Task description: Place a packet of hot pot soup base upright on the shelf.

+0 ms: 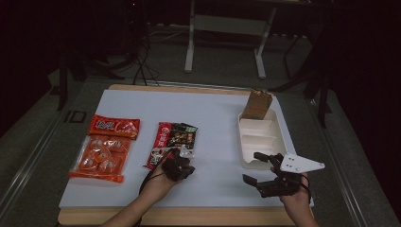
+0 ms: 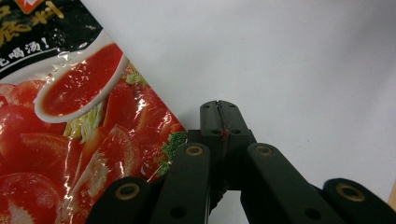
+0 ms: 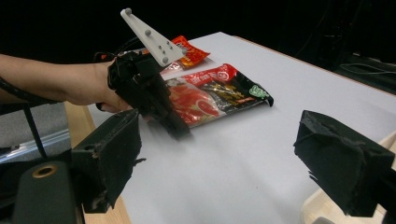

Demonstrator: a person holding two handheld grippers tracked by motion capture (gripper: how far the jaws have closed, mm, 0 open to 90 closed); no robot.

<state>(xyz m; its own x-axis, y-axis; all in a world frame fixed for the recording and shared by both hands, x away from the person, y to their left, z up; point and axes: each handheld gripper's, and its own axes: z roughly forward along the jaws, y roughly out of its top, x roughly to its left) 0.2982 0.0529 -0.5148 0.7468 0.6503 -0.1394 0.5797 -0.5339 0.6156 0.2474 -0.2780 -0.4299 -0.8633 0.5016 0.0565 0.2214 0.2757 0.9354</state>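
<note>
A red and black soup-base packet (image 1: 172, 137) (image 2: 79, 121) (image 3: 210, 95) lies flat in the middle of the white table top. My left gripper (image 1: 179, 165) (image 2: 219, 109) (image 3: 180, 130) is shut and tilts down at the packet's near right corner. Its tips rest on bare table just beside the packet's edge, and I see nothing between the jaws. My right gripper (image 1: 254, 168) (image 3: 224, 158) is wide open near the front right of the table, jaws pointing left toward the left gripper, with nothing between them.
A white compartment tray (image 1: 279, 137) (image 3: 322, 205) sits at the right, with a brown paper bag (image 1: 257, 105) standing at its far end. An orange pack of jelly cups (image 1: 99, 158) and a red packet (image 1: 115, 126) (image 3: 189, 51) lie at the left. Bare white table (image 1: 217, 142) separates the grippers.
</note>
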